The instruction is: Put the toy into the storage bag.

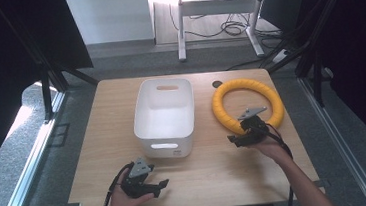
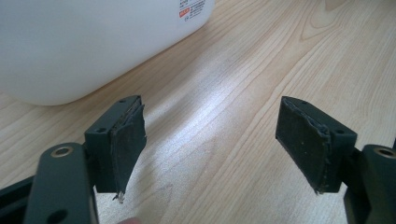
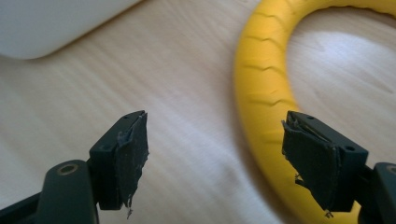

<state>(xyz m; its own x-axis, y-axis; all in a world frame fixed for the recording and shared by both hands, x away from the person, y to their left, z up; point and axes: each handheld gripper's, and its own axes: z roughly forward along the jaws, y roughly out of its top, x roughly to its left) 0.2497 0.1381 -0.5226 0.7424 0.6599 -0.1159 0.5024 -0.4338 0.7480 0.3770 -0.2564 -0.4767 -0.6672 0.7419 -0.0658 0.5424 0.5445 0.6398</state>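
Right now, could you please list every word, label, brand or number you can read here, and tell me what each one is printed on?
Nothing can be read.
Sticker on the white bin, red patch with lines of small print: too blurred to read.
The same sticker in the high view: too small to read.
Yellow ring, wooden table, left gripper, right gripper: no text seen.

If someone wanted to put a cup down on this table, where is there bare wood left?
The widest bare patch is the table left of the white bin. Another runs along the near edge between the left tongs and right tongs. It is crowded on the right, where the yellow ring lies beside the bin.
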